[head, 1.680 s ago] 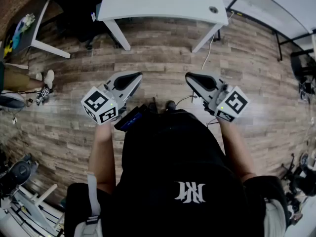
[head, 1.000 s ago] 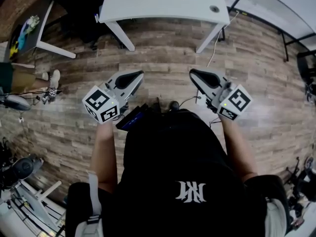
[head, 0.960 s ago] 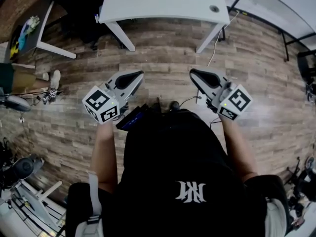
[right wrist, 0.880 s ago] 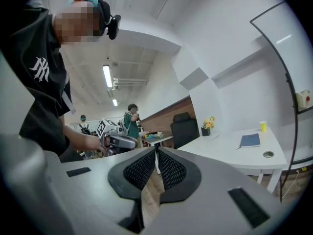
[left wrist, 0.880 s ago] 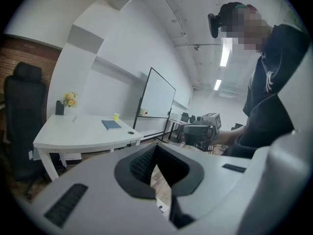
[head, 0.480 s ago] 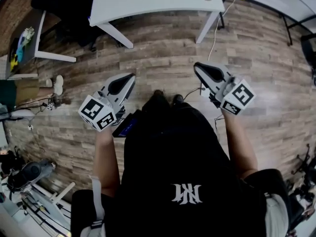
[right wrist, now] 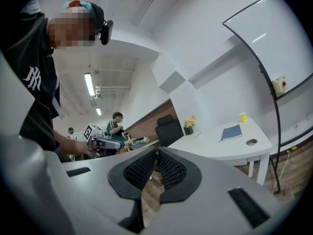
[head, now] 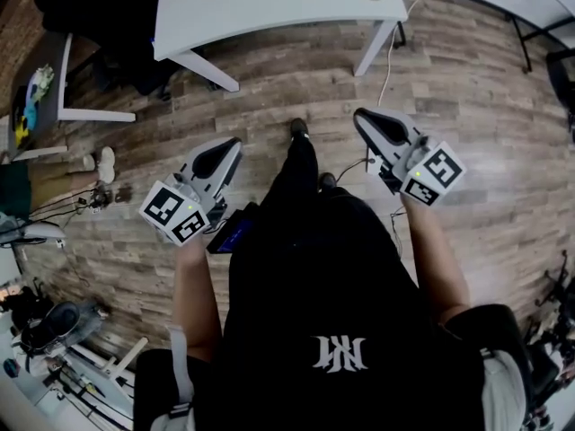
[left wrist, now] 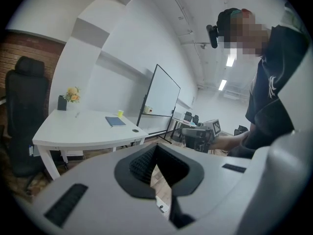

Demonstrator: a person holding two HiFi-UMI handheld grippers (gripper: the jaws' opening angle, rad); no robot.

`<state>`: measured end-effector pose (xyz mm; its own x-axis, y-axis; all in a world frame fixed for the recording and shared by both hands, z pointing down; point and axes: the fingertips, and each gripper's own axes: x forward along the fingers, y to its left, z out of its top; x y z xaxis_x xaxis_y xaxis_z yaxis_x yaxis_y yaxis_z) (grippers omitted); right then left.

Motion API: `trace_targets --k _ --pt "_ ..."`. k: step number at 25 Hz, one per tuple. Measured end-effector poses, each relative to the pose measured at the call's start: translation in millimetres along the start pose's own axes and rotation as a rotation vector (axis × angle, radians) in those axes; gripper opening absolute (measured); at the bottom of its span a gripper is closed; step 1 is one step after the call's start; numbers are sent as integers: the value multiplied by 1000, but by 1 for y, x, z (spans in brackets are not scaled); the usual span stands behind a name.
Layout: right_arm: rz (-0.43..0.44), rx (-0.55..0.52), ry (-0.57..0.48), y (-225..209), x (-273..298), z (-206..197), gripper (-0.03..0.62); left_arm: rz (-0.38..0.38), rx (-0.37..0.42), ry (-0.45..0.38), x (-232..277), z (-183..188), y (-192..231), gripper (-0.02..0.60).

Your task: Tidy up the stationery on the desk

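A white desk (head: 269,7) stands ahead, at the top of the head view. In the left gripper view a blue notebook (left wrist: 116,121), a yellow cup (left wrist: 120,113) and a thin pen (left wrist: 77,115) lie on the desk (left wrist: 73,131). The right gripper view shows the same notebook (right wrist: 231,132) and cup (right wrist: 243,116). My left gripper (head: 229,144) and right gripper (head: 362,115) are held over the wooden floor, well short of the desk. Both are shut with nothing between the pads, as the left gripper (left wrist: 155,153) and right gripper (right wrist: 157,153) show in their own views.
A black office chair (left wrist: 24,111) and a potted flower (left wrist: 72,96) are at the desk's left end. A whiteboard (left wrist: 159,99) stands to its right. A cable (head: 388,61) trails on the floor by the desk leg. A small side table (head: 31,97) and another person (right wrist: 116,126) are off to the left.
The person has stepped toward the desk, one leg now swung forward. Both grippers have come nearer to it, still shut and empty.
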<state>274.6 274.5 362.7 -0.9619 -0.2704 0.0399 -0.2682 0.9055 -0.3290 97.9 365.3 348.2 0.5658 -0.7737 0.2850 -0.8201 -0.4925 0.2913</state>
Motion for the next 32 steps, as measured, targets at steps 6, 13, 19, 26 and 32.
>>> trace_targets --k 6,13,19,26,32 --pt "-28 -9 22 -39 25 15 43 -39 -3 -31 40 27 47 -2" --pt "-39 -72 21 -94 85 75 43 -83 37 -97 86 106 114 -2" --pt "-69 -138 -16 -129 129 123 43 -33 98 -118 111 161 174 -2" --pt "-145 -122 -44 -166 180 128 43 -85 123 -69 137 178 246 -2" --pt "-219 -73 50 -216 163 104 44 -149 100 -51 192 175 245 -2"
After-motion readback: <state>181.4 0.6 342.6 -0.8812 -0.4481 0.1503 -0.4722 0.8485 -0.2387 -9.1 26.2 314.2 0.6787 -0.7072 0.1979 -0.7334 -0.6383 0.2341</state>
